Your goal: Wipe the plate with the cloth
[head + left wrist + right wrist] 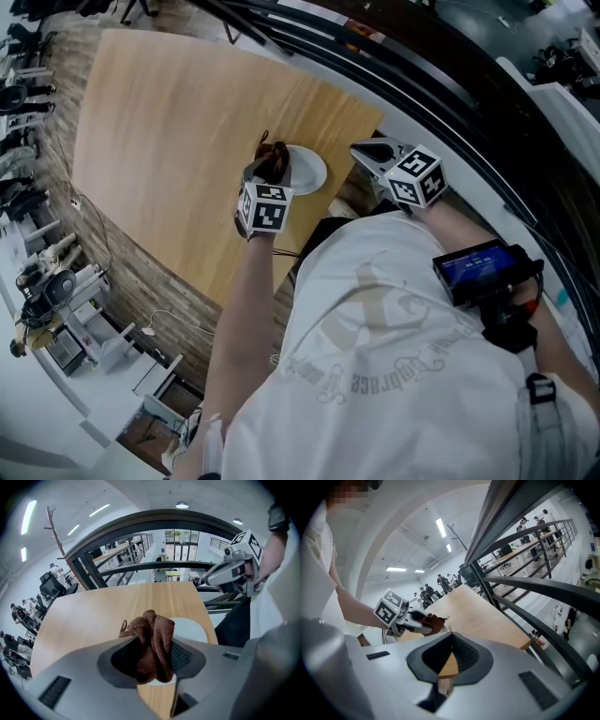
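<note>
A white plate (309, 174) lies near the wooden table's (178, 131) right front corner. My left gripper (269, 174) is shut on a bunched brown cloth (274, 159), which rests over the plate's left rim. In the left gripper view the cloth (153, 637) fills the space between the jaws, with the plate (191, 630) just beyond and under it. My right gripper (367, 150) hovers off the table's right edge, beside the plate, with its jaws together and nothing in them. From the right gripper view (452, 637) I see the left gripper (411, 622) and cloth (434, 622).
Black curved railings (441, 103) run close along the table's right side. The table edge and corner (524, 644) lie right under my right gripper. A dark device with a blue screen (480, 268) hangs at the person's chest. Desks, chairs and people stand far off.
</note>
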A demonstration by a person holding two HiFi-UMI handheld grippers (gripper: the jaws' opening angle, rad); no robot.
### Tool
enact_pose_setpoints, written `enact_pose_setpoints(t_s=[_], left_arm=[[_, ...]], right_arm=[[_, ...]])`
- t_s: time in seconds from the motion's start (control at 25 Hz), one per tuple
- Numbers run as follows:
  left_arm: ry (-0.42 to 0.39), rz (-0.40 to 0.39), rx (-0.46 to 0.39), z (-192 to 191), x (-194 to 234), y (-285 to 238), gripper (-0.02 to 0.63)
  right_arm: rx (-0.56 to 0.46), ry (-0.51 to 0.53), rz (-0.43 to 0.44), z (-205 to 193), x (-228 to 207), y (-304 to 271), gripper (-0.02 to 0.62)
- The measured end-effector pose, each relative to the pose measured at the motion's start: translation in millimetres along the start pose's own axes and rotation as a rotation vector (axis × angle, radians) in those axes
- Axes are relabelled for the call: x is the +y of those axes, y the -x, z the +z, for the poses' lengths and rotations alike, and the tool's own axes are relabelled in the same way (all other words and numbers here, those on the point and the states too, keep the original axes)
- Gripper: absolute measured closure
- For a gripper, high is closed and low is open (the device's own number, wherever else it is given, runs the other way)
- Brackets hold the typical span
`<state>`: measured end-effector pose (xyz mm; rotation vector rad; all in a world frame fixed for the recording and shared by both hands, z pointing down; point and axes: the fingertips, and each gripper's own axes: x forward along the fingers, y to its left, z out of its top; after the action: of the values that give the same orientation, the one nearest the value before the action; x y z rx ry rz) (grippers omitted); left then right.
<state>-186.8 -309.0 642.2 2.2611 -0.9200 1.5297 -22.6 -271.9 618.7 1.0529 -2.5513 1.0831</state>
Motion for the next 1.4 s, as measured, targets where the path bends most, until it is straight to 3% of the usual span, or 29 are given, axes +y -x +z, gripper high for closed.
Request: enact_pose_setpoints(t_s=[0.6,1.04,1.4], left_arm=[[0.089,0.062,0.063,-53.3,13.9,37.3,0.436],[0.068,0.066,0.03,-24.2,39.2,18.5,0.437],[0.06,-0.011,-0.059,-2.0,-13.4,14.1,0.436]], right_arm=[[0.033,0.041,0.072,12.1,24.3,-19.2,0.581],[0.037,0.031,0.058,16.9,19.9,-21.1,0.581],[0.048,0.065,0.077,12.3,19.4,-20.2,0.581]])
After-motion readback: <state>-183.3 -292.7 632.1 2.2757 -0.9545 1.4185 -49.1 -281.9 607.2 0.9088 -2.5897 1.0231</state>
